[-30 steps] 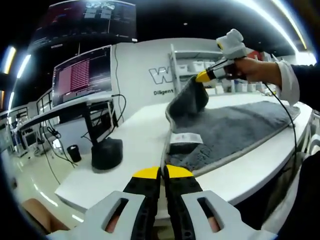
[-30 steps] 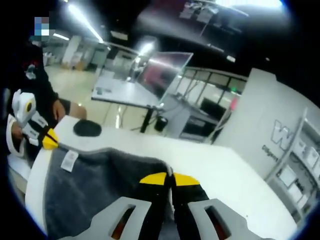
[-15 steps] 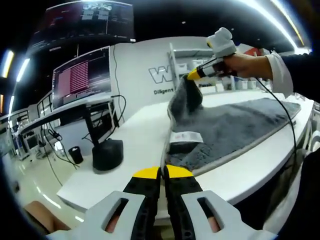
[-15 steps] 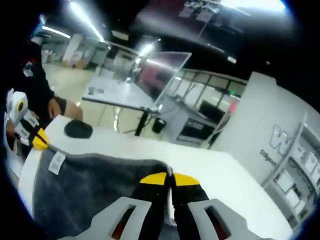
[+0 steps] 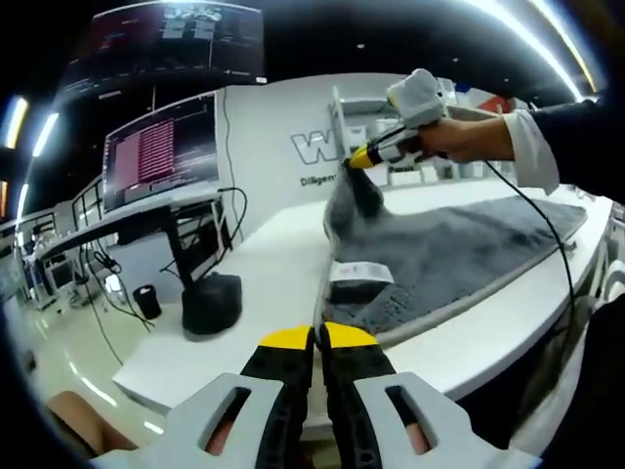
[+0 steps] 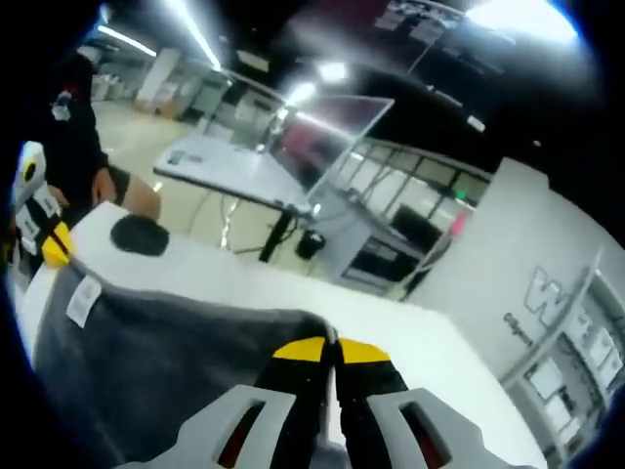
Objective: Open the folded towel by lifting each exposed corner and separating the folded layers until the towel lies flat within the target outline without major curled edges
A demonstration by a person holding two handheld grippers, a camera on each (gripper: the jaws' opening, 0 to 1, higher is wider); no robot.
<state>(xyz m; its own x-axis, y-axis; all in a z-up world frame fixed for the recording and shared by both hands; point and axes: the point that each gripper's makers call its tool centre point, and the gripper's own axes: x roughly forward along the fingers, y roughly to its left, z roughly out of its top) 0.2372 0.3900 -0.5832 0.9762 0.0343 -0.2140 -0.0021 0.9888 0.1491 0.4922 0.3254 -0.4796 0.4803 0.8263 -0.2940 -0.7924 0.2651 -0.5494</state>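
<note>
Right claw (image 5: 354, 162) clenched on the grey towel (image 5: 459, 244) corner (lifted), left claw (image 5: 315, 338) pressed closed.

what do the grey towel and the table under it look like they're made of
The grey towel looks like soft plush fabric, probably microfibre or terry: fuzzy matte pile, a paler stitched border, a white sewn-in label, and it drapes limply where the right hand-held gripper lifts a corner. The table looks like a smooth white laminate or painted board; which one is unclear.

Bright ceiling strip lights (image 5: 532, 39) glare overhead; right gripper view motion-blurred, edges warped.
</note>
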